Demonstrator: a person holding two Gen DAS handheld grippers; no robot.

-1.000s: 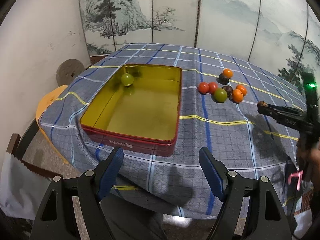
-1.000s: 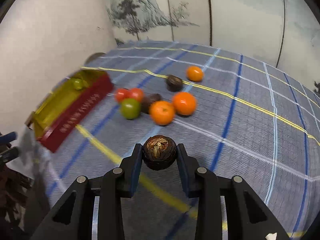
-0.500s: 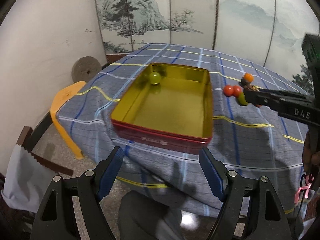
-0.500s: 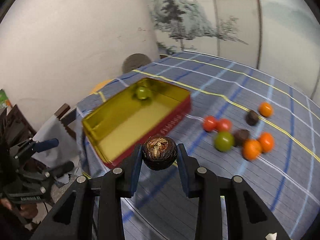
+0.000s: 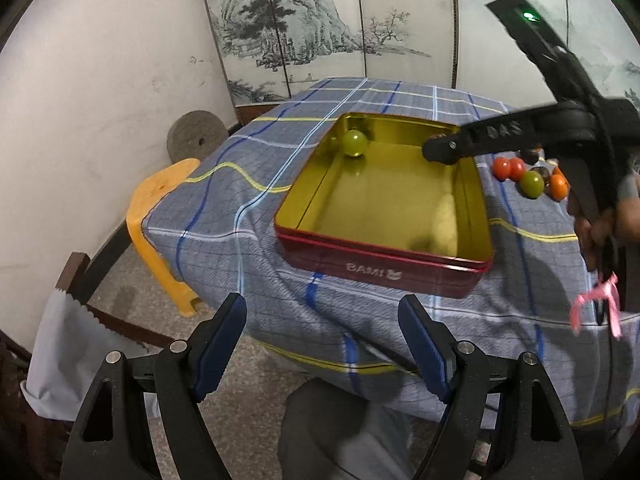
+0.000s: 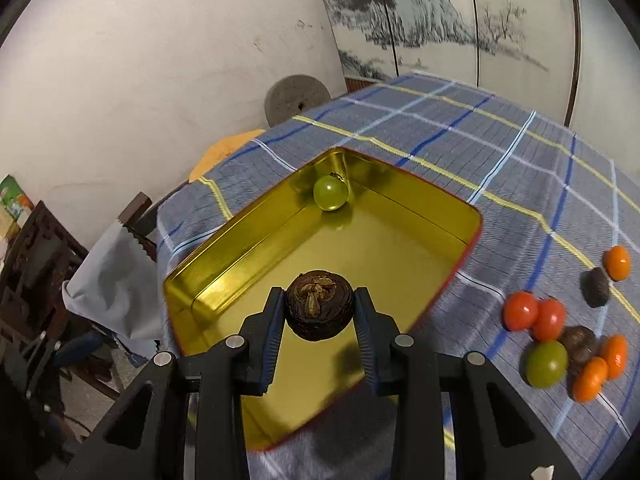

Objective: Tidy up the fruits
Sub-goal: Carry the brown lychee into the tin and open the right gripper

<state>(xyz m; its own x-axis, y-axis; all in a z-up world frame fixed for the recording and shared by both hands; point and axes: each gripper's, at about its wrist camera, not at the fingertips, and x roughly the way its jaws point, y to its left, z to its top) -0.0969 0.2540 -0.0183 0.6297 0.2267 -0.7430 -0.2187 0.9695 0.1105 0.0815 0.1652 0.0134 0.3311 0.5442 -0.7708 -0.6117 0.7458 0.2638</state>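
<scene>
Dim indoor light, fisheye-warped edges, slight motion blur.

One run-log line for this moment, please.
right gripper: shut on dark brown fruit, over gold tin | left gripper: open, empty | tin holds one green fruit

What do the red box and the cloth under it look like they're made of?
The red box looks like thin metal, probably tinplate: its gold inside is glossy and mirrors the green fruit, the rim is rolled, the outside is red lacquer. The tablecloth looks like woven fabric, matte, with a plaid pattern; it drapes and folds over the table edge.
</scene>
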